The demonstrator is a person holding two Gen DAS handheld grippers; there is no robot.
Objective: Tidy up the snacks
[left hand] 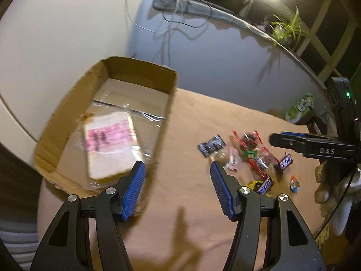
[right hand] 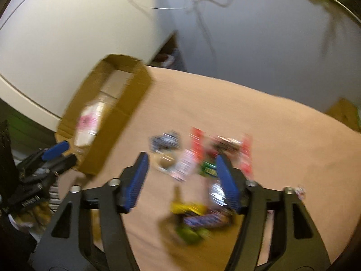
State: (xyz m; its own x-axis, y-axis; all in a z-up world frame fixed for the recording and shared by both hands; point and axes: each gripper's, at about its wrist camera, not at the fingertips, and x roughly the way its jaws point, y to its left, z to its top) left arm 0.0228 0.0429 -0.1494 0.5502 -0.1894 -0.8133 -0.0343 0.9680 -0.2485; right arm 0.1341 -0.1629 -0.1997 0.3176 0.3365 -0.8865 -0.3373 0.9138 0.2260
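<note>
Sorting snacks on a tan tabletop [left hand: 191,122].
Left gripper [left hand: 178,169] hangs wide and empty beside the cardboard box [left hand: 162,122]; right gripper [right hand: 181,162], jaws apart and empty, hovers over loose candy wrappers [right hand: 198,158]; one packet [left hand: 108,144] lies boxed.

Each camera sits behind its own tongs and looks steeply down, from close above, at the desk [left hand: 198,117]. The left view faces the box [left hand: 167,122] and catches the right tongs [left hand: 279,139] at its right edge. The blurred right view hangs over the snacks [right hand: 196,158]. Both share box, snacks and wall.
</note>
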